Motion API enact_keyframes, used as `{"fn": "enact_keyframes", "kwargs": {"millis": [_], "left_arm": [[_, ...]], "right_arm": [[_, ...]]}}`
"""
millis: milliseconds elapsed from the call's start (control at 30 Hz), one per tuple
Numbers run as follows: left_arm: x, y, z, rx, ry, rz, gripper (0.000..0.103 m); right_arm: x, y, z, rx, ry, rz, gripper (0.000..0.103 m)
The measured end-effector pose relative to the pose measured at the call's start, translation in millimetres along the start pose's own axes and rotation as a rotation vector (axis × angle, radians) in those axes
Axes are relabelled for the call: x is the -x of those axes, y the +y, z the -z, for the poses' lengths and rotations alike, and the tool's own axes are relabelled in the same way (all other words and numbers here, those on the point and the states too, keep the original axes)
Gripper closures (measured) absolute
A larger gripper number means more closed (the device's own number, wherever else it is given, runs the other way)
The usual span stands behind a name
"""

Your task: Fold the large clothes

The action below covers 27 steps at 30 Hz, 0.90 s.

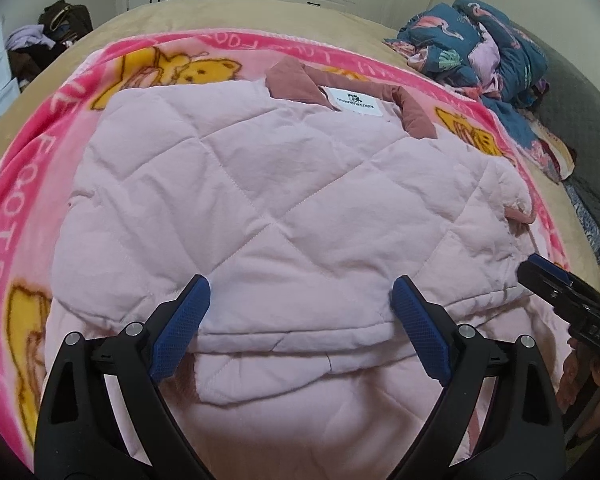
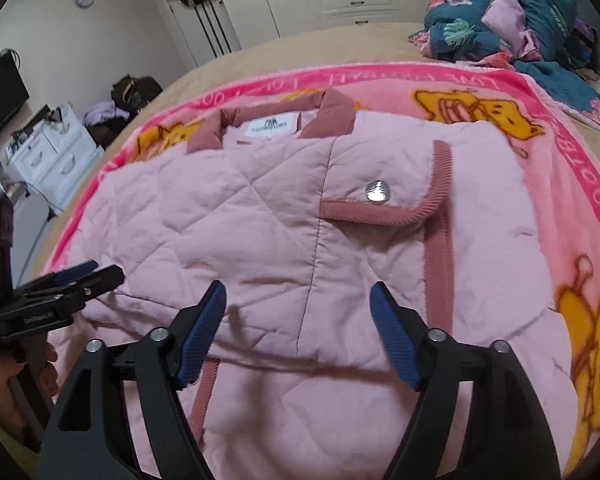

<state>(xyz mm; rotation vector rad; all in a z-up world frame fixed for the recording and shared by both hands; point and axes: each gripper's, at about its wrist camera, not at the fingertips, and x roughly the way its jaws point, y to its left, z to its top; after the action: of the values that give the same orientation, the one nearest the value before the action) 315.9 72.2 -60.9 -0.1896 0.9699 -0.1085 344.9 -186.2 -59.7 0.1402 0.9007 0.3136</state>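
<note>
Left wrist view: both grippers (image 1: 300,328) (image 2: 298,334) gape wide, empty, over pink jacket (image 1: 260,200).

Pale pink diamond-quilted jacket (image 1: 268,208) with dusty-rose corduroy collar (image 2: 328,112), lying flat, partly folded, collar at far end, white neck label (image 1: 354,100) showing. Rose-trimmed pocket flap (image 2: 380,208) with silver snap (image 2: 378,192) on right side. Hem nearest.

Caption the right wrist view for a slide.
Open right gripper poised over a partly folded pale pink quilted jacket on a pink cartoon-bear fleece blanket.
</note>
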Motion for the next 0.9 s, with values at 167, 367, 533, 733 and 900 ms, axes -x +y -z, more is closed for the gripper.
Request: {"fn": "enact_keyframes", "kwargs": {"millis": [167,367,533,733,900], "left_arm": [[11,0,1,0.014,-0.009,0.012,0.012],[26,0,2,0.049,-0.02,0.026,0.009],[44,0,3,0.07,-0.048,0.012,0.009],[62,5,7,0.103,-0.069,0.008,0.009],[78,5,9,0.103,-0.091,0.01,0.009]], "right_arm": [[19,0,2,-0.031,-0.027,-0.016,0.015],[35,0,2,-0.081,-0.048,-0.044,0.006],[46,3,4,-0.08,-0.063,-0.047,0.004],[59,9,5,-0.071,-0.078,-0.05,0.004],[72,15,6,-0.067,-0.094,-0.062,0.004]]}}
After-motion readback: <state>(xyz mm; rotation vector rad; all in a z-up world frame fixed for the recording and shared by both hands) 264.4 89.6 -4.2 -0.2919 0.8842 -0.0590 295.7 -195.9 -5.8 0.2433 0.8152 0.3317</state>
